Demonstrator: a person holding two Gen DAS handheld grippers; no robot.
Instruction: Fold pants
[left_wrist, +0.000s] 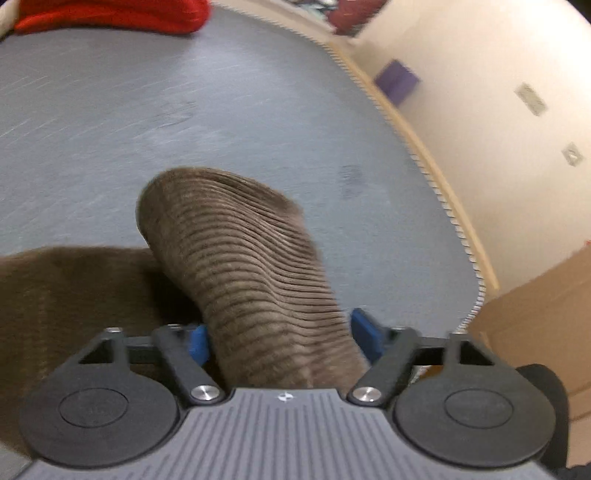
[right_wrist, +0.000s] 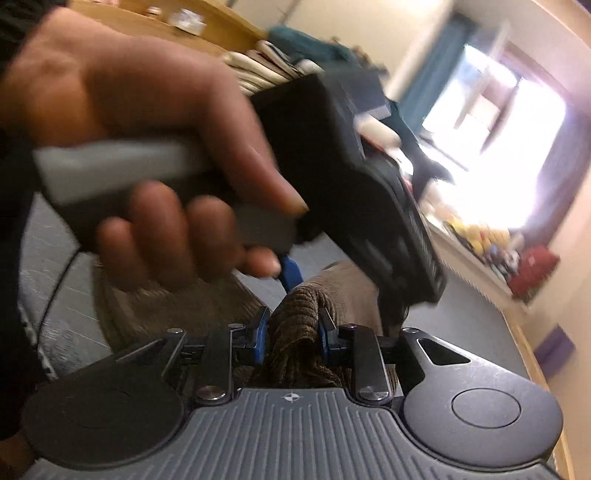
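Right gripper (right_wrist: 291, 334) clamps bunched pants (right_wrist: 295, 354).

Home room: curtained window (right_wrist: 491, 122), wooden shelf (right_wrist: 207, 22), carpet (left_wrist: 184, 110).

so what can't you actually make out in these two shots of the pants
- Left wrist view: most of the pants cut off by the left and bottom edges; fold state unclear.
- Left gripper: whether its pads press the fabric is blurred.
- Right wrist view: a hand and the other tool hide the pants; shelf items blurred.
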